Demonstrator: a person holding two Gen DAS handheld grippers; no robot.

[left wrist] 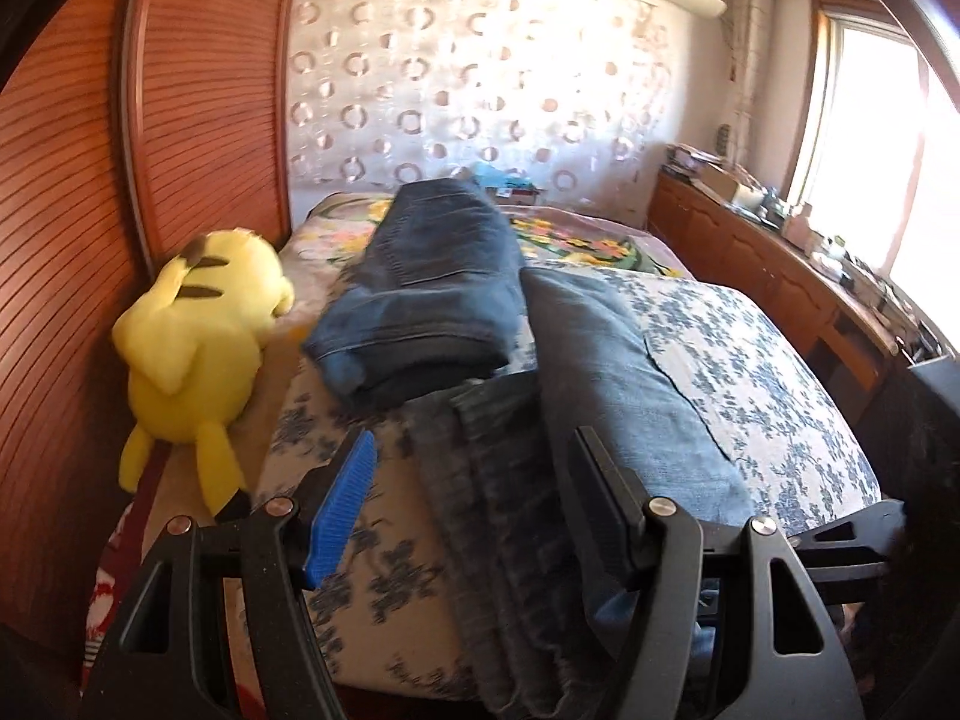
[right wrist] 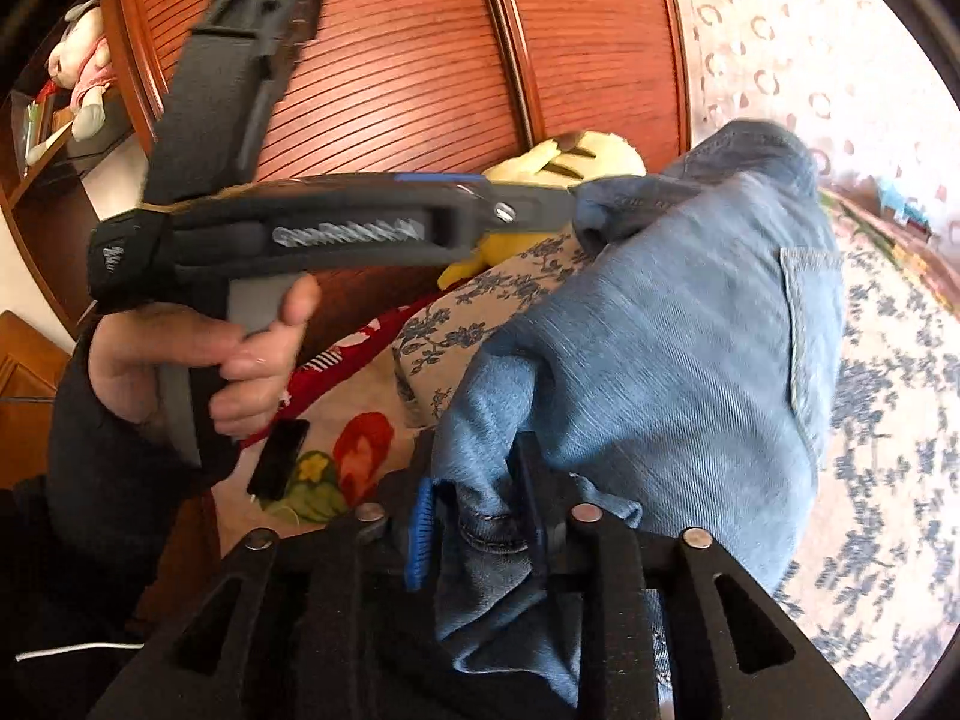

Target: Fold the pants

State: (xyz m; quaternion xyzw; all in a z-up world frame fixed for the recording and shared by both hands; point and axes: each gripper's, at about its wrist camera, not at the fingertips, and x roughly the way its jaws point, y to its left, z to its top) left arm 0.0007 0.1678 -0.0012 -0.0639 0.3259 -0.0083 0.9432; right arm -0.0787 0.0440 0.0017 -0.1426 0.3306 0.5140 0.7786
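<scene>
We held the jeans (right wrist: pixel 660 330) on the bed (left wrist: pixel 780 372): right gripper (right wrist: pixel 480 534) had a bunched denim edge between its jaws, whether pinched or slack we couldn't tell; left gripper (left wrist: pixel 474 498) spread, hovering over the fabric. We judged the fold wanted the edge kept taut, then laid flat, then let go. Folded jeans (left wrist: pixel 420 300) lay beyond, yellow plush (left wrist: pixel 198 336) near a slatted wooden wardrobe (left wrist: pixel 72 210), window (left wrist: pixel 870 132) bright
</scene>
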